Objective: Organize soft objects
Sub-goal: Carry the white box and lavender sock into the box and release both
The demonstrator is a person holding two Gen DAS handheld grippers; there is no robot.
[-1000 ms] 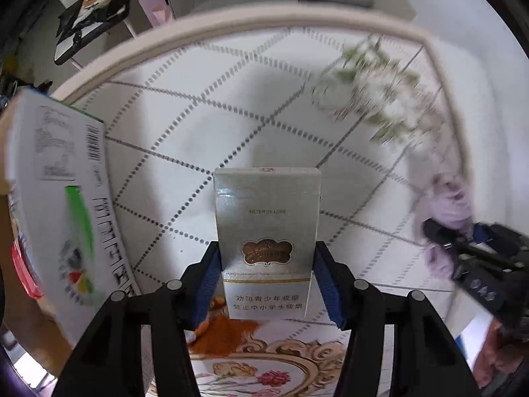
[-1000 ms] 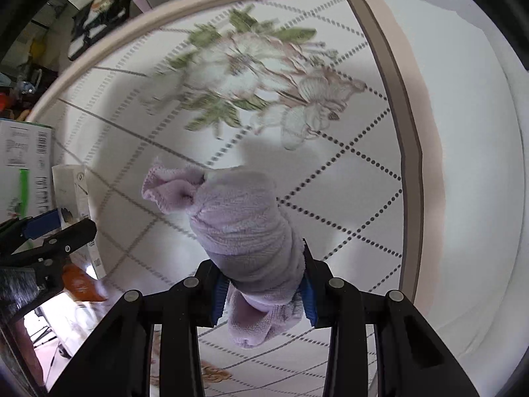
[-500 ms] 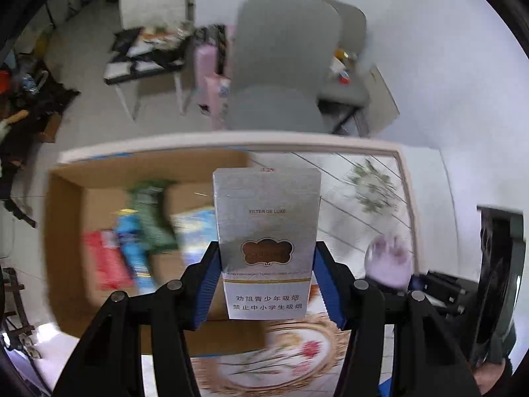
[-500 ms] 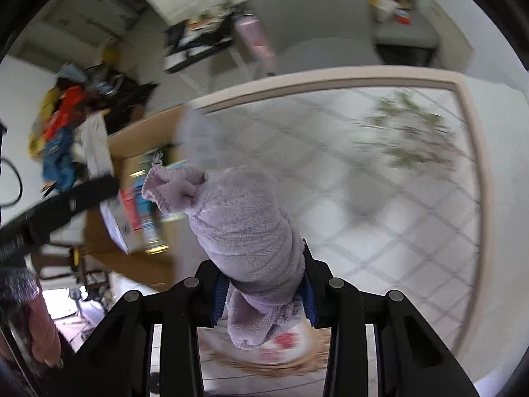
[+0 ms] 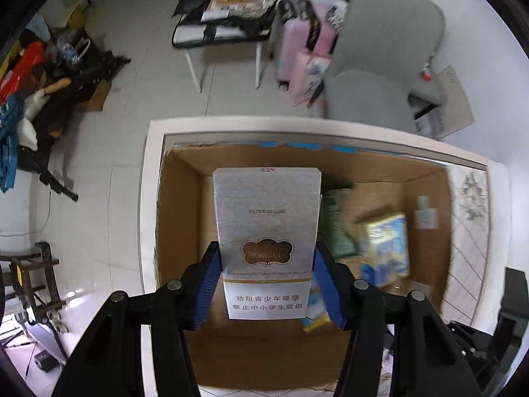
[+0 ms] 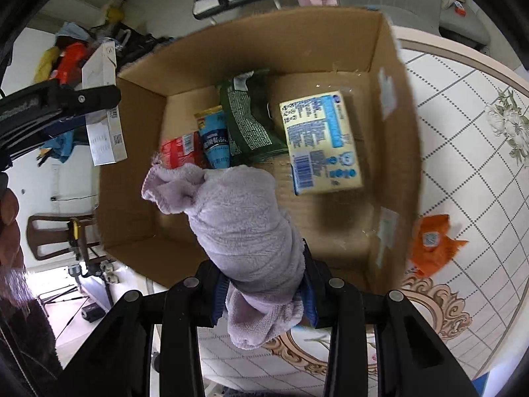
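My left gripper (image 5: 266,284) is shut on a silver cigarette pack (image 5: 266,231) and holds it upright over the open cardboard box (image 5: 178,218). My right gripper (image 6: 263,292) is shut on a rolled lilac towel (image 6: 241,221), held above the near side of the same box (image 6: 132,198). In the right wrist view the left gripper (image 6: 59,106) with its pack (image 6: 105,132) shows at the left, beside the box's left wall. The box holds a green packet (image 6: 248,122), a blue-and-yellow pack (image 6: 320,145), a blue tube (image 6: 215,142) and a red packet (image 6: 175,149).
The box stands at the left end of a tiled-pattern table (image 6: 463,165). An orange wrapper (image 6: 433,244) lies on the table right of the box. A grey chair (image 5: 383,63), a pink bag (image 5: 304,53) and a small side table (image 5: 224,23) stand on the floor beyond.
Both grippers have swung left from the bare table to over the cardboard box, each still holding its object. The flower print has slid to the right edge of view.
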